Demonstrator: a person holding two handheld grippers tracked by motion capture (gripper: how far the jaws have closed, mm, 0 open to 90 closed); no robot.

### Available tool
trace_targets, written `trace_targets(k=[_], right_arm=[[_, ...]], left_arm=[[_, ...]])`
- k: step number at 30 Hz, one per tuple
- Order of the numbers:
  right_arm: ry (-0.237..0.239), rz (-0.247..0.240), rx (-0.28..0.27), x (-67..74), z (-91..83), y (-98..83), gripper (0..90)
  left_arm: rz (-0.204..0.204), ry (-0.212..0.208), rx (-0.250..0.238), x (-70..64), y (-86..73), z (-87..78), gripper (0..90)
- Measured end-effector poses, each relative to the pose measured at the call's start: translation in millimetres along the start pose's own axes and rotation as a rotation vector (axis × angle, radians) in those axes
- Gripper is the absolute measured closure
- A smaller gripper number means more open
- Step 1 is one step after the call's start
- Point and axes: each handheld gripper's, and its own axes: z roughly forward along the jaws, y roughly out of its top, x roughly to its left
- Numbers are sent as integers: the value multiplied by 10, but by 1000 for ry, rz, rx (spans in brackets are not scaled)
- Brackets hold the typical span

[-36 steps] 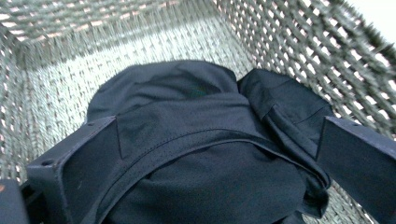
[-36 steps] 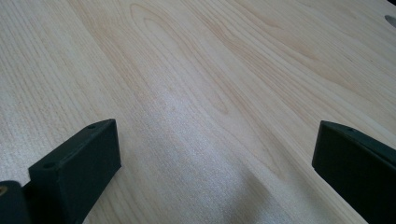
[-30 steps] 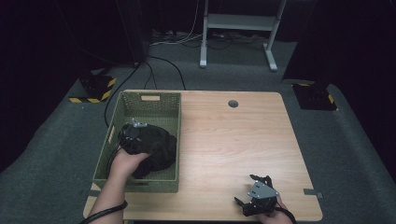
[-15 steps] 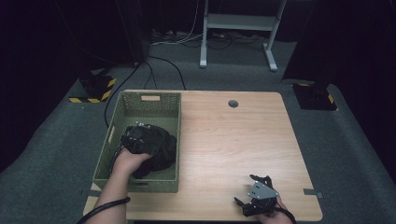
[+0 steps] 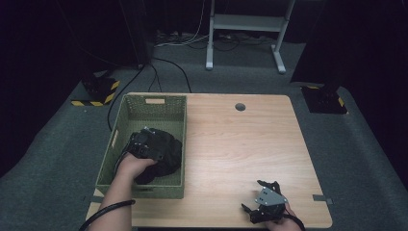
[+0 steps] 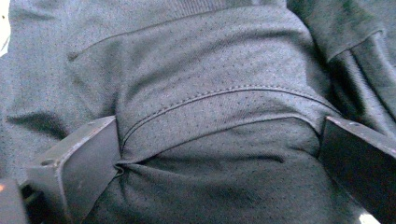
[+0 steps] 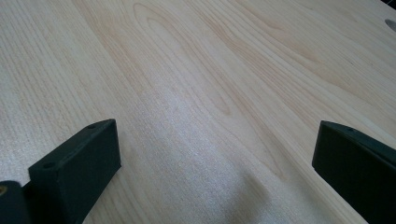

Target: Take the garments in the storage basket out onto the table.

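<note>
In the high view, a green woven basket (image 5: 144,109) sits on the left part of the wooden table (image 5: 240,144), and a dark, crumpled garment (image 5: 166,151) lies heaped in the near half of that basket, toward its 6 o'clock end. The left gripper (image 5: 144,144) is down inside the basket on top of the garment, at about 9 o'clock from the table's centre, with the person's left hand (image 5: 132,166) and forearm reaching in from the 6 o'clock edge. In the left gripper view, its jaws stand wide apart and pressed into the cloth (image 6: 210,116): a stitched seam of the dark dotted fabric runs across between them, and folds bulge up in the gap, touching the inner face of the left jaw. The jaws are spread, not clenched, so the cloth is pushed into rather than pinched. The right gripper (image 5: 262,204) rests near the table's 5 o'clock corner, well apart from the basket, held by the right hand at the near edge. In the right gripper view, its jaws are released and spread wide over the pale wood grain (image 7: 210,107), with a cable hole (image 7: 390,24) toward 1 o'clock.
</note>
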Motion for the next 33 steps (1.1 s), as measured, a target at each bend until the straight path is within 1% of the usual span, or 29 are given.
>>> trace_targets(k=[2,5,7,9,12,14,16,18,21,22,23,24,29,31,32,33], right_arm=[[0,-3,2,3,1,1,9],[0,-6,1,10,1,1,9],[0,-6,1,13,2,1,9],[2,-11,2,12,2,1,11],[4,-16,4,16,3,2,12],[4,-18,6,18,5,3,12],[4,-17,6,17,5,3,12],[4,-17,6,17,5,3,12],[4,-18,5,19,5,3,12],[4,-18,6,19,5,3,12],[4,-19,5,19,5,3,12],[4,-20,5,20,5,3,12],[3,-24,3,24,3,2,12],[4,-22,6,22,5,3,11],[4,-20,7,22,7,3,11],[5,-19,8,21,7,4,11]], left_arm=[[5,2,7,3,0,10,3],[-1,8,13,18,-9,48,3],[10,17,23,25,-28,87,3],[15,17,25,21,-29,95,2],[26,21,40,15,-22,100,2],[27,24,41,7,-23,106,2],[57,36,59,-7,-34,118,2],[69,42,64,-11,-43,128,2],[72,52,58,-9,-63,151,2],[84,57,57,-1,-77,161,2],[84,57,57,-1,-77,161,3],[100,58,53,1,-95,176,4],[111,68,55,-7,-95,196,12],[128,74,61,-22,-91,199,26],[128,74,61,-22,-91,199,37],[148,76,67,-32,-90,196,46]])
